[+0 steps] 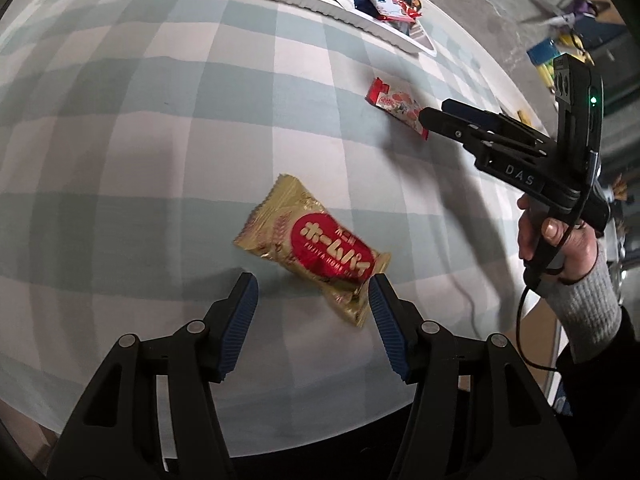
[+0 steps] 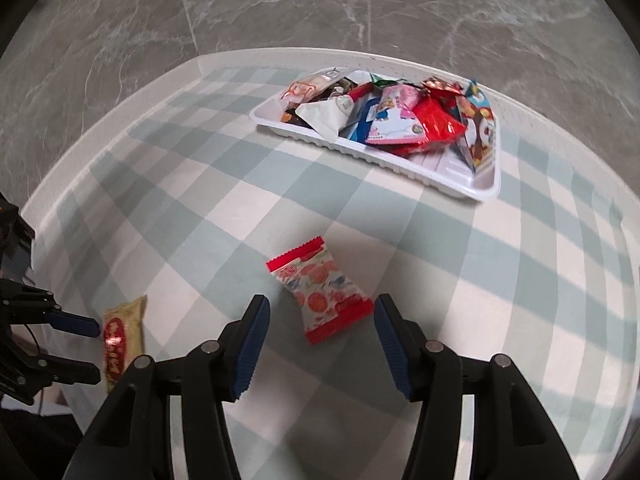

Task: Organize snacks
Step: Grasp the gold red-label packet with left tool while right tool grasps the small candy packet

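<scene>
A gold snack packet with a red oval label (image 1: 316, 248) lies on the checked tablecloth, its near end between the open fingers of my left gripper (image 1: 314, 292); it also shows in the right wrist view (image 2: 122, 340). A red and white snack packet (image 2: 322, 296) lies flat between the open fingers of my right gripper (image 2: 320, 320); it also shows in the left wrist view (image 1: 396, 104), beside the right gripper (image 1: 434, 114). A white tray (image 2: 400, 164) piled with several snack packets stands at the far side of the table; it also shows in the left wrist view (image 1: 344, 12).
The table has a pale green and white checked cloth (image 2: 200, 208) and a rounded edge. Grey marble floor (image 2: 280, 4) lies beyond it. Small coloured items lie on the floor at the right (image 1: 560, 52). The left gripper shows at the left edge (image 2: 96, 350).
</scene>
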The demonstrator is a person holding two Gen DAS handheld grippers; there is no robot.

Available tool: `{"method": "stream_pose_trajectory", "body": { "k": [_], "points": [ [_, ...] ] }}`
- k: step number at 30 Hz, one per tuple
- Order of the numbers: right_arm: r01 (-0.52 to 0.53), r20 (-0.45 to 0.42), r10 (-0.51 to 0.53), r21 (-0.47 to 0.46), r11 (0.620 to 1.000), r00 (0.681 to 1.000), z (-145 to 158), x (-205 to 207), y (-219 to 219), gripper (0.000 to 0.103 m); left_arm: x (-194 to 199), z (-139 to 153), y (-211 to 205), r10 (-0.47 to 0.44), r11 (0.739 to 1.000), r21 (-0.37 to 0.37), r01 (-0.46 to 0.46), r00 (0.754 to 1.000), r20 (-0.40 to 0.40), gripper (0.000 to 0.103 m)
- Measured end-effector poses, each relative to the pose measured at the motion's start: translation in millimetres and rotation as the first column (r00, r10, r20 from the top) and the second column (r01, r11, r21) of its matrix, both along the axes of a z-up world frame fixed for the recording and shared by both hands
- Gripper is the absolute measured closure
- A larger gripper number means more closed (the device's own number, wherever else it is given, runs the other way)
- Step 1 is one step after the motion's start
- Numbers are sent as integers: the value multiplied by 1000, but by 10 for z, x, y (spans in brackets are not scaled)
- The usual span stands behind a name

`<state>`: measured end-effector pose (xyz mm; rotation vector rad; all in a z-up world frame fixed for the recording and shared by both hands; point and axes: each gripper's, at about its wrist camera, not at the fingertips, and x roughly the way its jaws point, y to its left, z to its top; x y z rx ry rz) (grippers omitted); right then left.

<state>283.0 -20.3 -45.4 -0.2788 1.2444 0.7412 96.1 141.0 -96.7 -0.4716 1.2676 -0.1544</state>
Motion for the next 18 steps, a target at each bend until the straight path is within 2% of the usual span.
{"method": "stream_pose_trajectory", "body": {
  "k": [5, 11, 18],
  "points": [
    [-40, 9, 40, -18, 999, 999, -39, 53, 61, 45, 125, 8, -71, -10, 1000, 20, 10, 1000, 10, 47],
    [-50, 4, 50, -18, 999, 999, -57, 95, 77, 45, 291, 22, -217, -67, 996, 54, 65, 997, 29, 47],
    [-63, -5, 63, -19, 998, 998, -90, 101, 86, 42, 348, 16, -349, -125, 984, 137, 119, 991, 40, 47]
  ]
}}
